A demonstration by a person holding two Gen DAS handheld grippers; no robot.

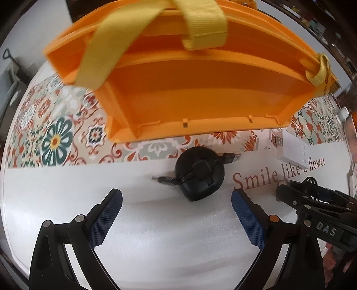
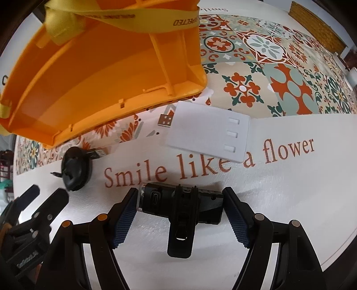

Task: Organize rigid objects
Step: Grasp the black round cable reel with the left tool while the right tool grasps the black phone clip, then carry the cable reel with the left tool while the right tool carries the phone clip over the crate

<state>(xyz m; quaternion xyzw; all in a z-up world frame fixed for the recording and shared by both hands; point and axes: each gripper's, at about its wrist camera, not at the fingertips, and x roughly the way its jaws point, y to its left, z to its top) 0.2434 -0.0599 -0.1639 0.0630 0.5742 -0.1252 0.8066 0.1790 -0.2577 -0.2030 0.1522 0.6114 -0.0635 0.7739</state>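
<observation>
Right wrist view: at far left the left gripper hangs with jaws spread, grasping nothing, near a round black cable reel on the white table. Above, an orange bin with a yellow strap. In the centre, a black clip-on device lies on the table between the right gripper fingers, its long axis running left to right, metal end pointing left, clip toward the camera. The jaws bracket it, released; contact is unclear. Beyond lies a white card with a USB plug.
</observation>
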